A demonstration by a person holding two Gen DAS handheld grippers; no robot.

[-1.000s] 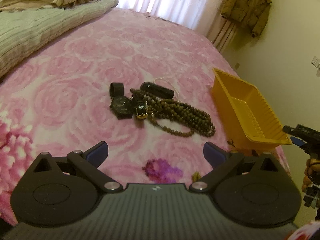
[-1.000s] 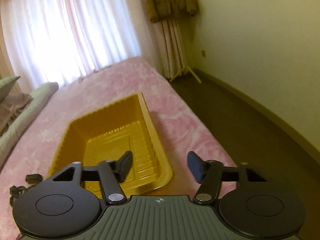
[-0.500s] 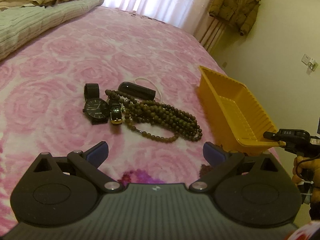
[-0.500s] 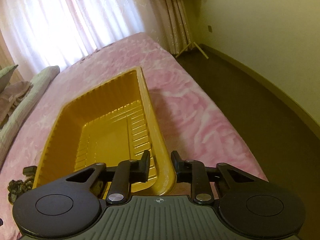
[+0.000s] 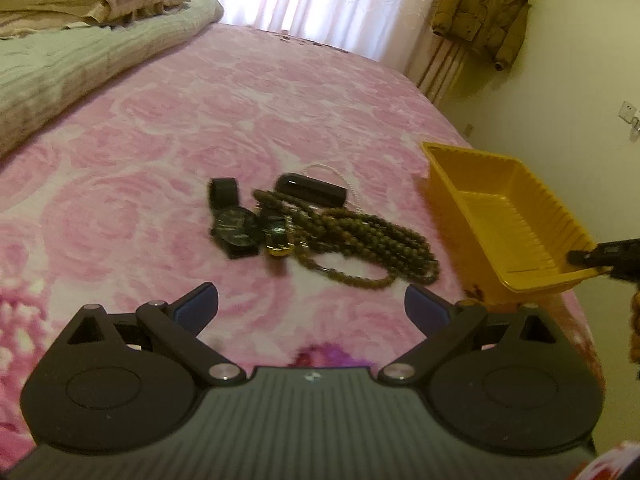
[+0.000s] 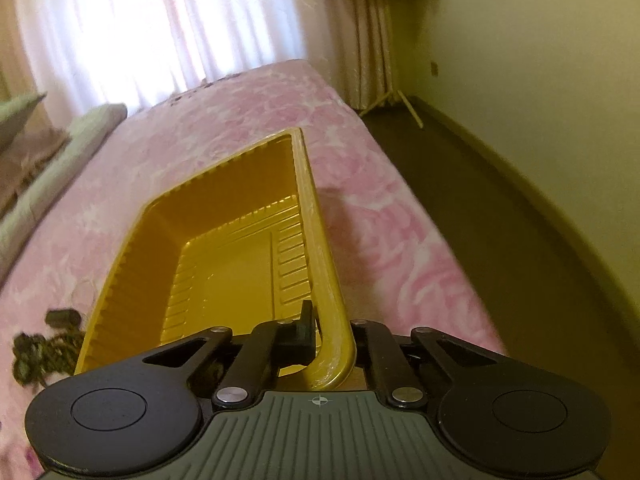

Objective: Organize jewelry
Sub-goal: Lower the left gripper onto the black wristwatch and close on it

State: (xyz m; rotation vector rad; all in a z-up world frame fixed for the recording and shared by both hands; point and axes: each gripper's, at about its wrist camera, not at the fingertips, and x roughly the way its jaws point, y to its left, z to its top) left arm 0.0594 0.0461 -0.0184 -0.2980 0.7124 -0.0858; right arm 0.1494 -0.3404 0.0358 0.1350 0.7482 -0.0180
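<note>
The right tool (image 6: 330, 332) has just been closing, and its two black fingers now pinch the near right corner rim of the yellow ribbed plastic tray (image 6: 224, 264), one finger inside the wall and one outside. In the left wrist view the tray (image 5: 508, 232) sits at the right edge of the pink rose-patterned bed (image 5: 200, 112), tilted with its gripped corner raised, and the right tool (image 5: 600, 258) shows as a dark tip at that corner.

The left tool (image 5: 312, 308) hovers over the near part of the bed with its blue-padded fingers spread wide and nothing between them.

The jewelry lies in a pile on the bed to the left of the tray, apart from it: a black wristwatch (image 5: 234, 226), a small gold-cased watch (image 5: 278, 236), a long string of brown wooden beads (image 5: 368, 240), a black oblong case (image 5: 312, 190) and a thin white cord (image 5: 340, 176) behind the case.

At the far left lies a folded green quilt (image 5: 72, 64).
</note>
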